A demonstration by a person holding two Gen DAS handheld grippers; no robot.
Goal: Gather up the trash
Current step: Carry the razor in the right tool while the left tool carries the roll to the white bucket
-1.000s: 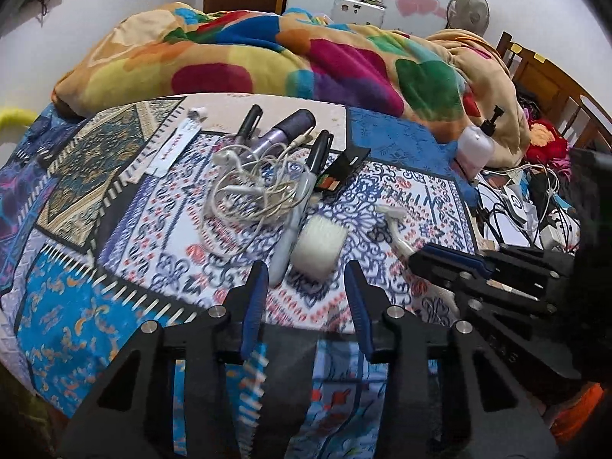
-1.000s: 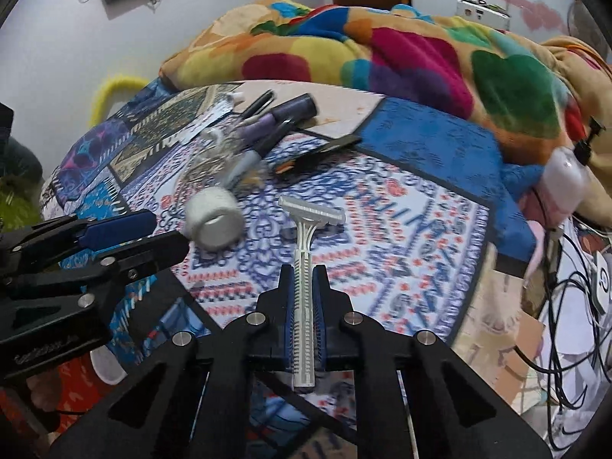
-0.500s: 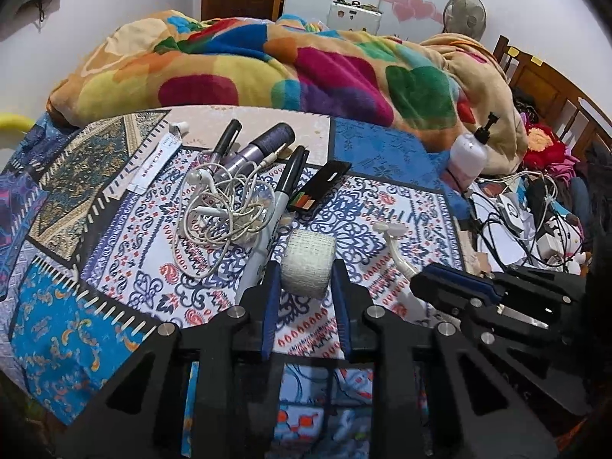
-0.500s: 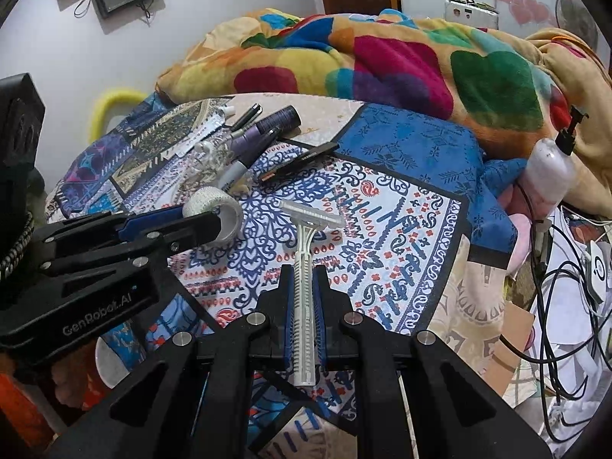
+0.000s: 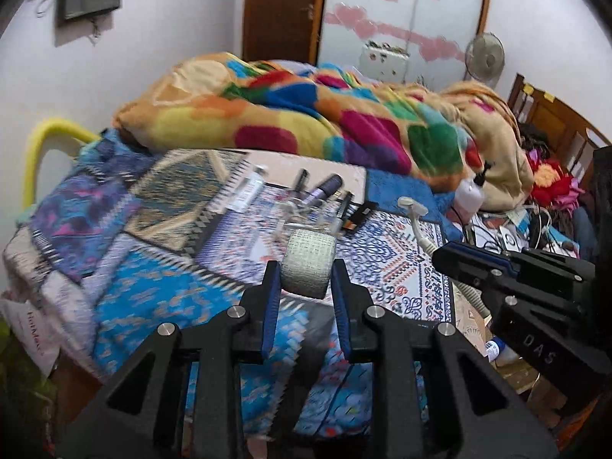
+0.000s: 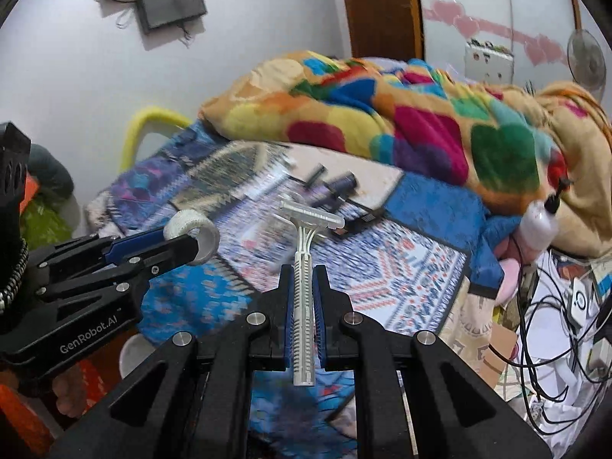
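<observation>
Tilting down over the bed (image 5: 160, 290), the left gripper (image 5: 306, 273) clamps the white tape roll (image 5: 308, 264) clear of the patterned cover; 1 second ago its jaws stood apart with the roll lying on the cover. Beside it, the right gripper (image 6: 304, 279) pinches the disposable razor (image 6: 306, 252) by its handle, head forward, now higher above the cover.

Patterned blue bedspread (image 5: 160, 294) under a crumpled multicolour blanket (image 5: 306, 114) at the back, white pump bottle (image 5: 471, 195) at the bed's right edge, tangled cables (image 6: 554, 336) on the floor right, standing fan (image 5: 485, 57) by the wall, yellow bed rail (image 5: 42, 153) left.
</observation>
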